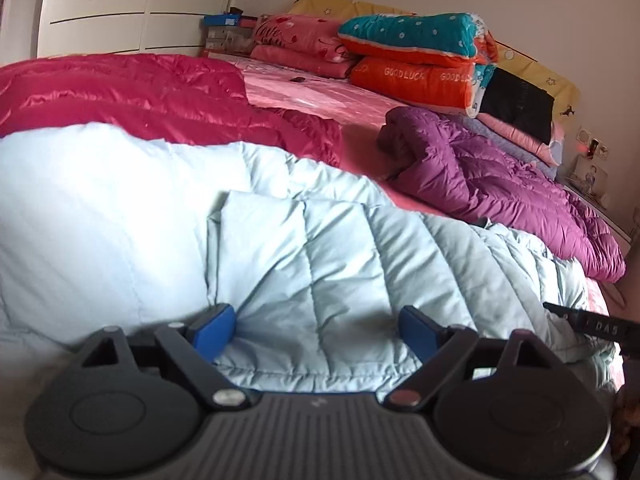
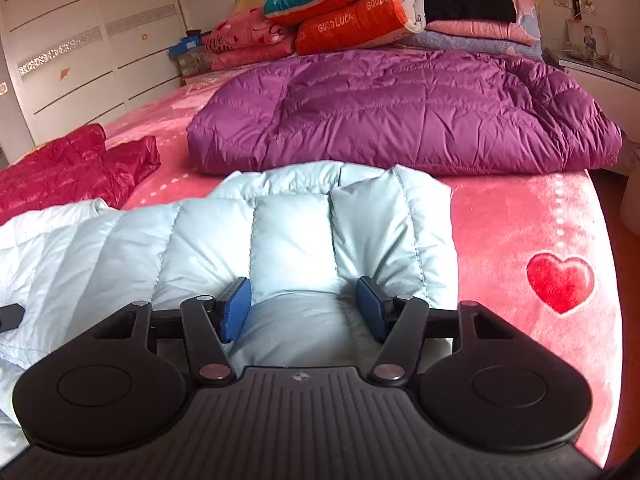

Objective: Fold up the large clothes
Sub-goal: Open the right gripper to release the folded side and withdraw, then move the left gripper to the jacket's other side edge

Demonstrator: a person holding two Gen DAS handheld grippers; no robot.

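Observation:
A pale blue quilted down jacket lies spread on the pink bed; it also shows in the right wrist view. My left gripper is open, its blue pads resting wide apart on the jacket's body. My right gripper is open too, with a puffy end section of the jacket bulging between its pads without being pinched.
A folded purple down jacket lies beyond the blue one. A crimson down jacket lies to the left. Stacked quilts and pillows sit at the headboard. A wardrobe stands left, a nightstand right. The bed edge curves near my right gripper.

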